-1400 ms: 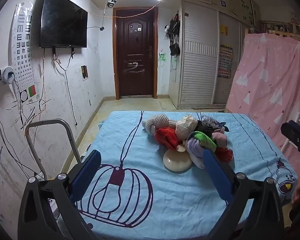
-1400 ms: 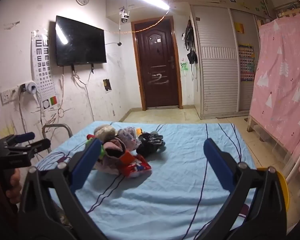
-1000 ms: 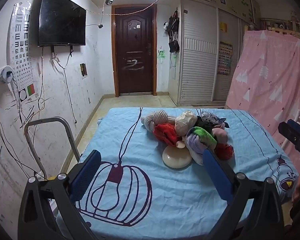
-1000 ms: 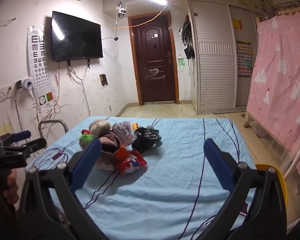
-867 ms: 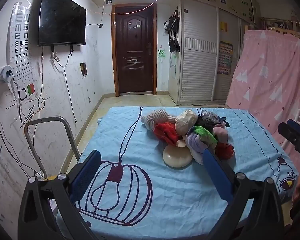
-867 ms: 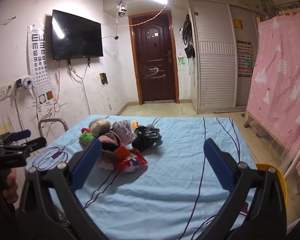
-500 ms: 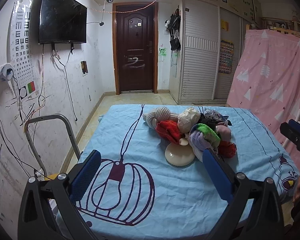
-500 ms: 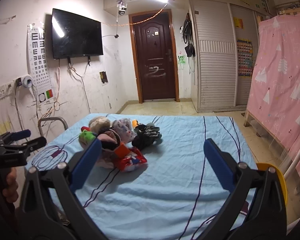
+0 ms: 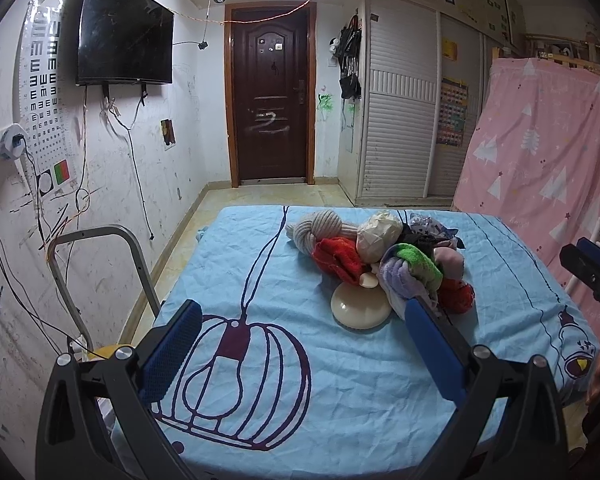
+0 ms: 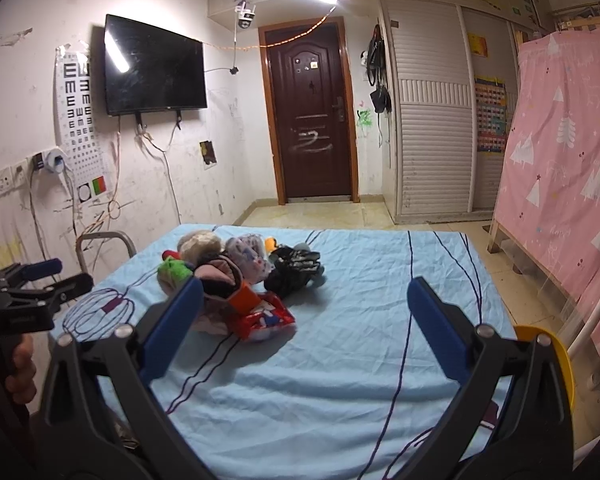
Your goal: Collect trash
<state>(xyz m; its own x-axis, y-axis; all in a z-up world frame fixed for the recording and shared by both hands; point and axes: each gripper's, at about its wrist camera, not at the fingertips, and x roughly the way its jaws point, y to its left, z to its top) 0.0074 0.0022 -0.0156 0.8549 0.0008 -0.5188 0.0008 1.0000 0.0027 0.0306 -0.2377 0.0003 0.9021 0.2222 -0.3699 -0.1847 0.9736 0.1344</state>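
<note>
A heap of mixed items (image 9: 384, 256) lies on the blue sheet of a table (image 9: 260, 280): rolled socks and cloths, a crumpled paper ball (image 9: 378, 232), a round cream lid (image 9: 360, 304), a black piece. From the right wrist view the heap (image 10: 236, 276) also shows a red printed wrapper (image 10: 266, 318). My left gripper (image 9: 300, 320) is open and empty, near the table's front edge, short of the heap. My right gripper (image 10: 300, 300) is open and empty, over the sheet to the right of the heap.
A metal chair frame (image 9: 100, 264) stands left of the table by a wall hung with cables. A yellow bin (image 10: 548, 360) sits low at the table's right side. A pink curtain (image 9: 540, 160) hangs on the right. A door (image 9: 272, 104) and wardrobe lie beyond.
Both views have drifted only slightly; the left gripper has edged a little nearer the heap. Both grippers stay open and empty.
</note>
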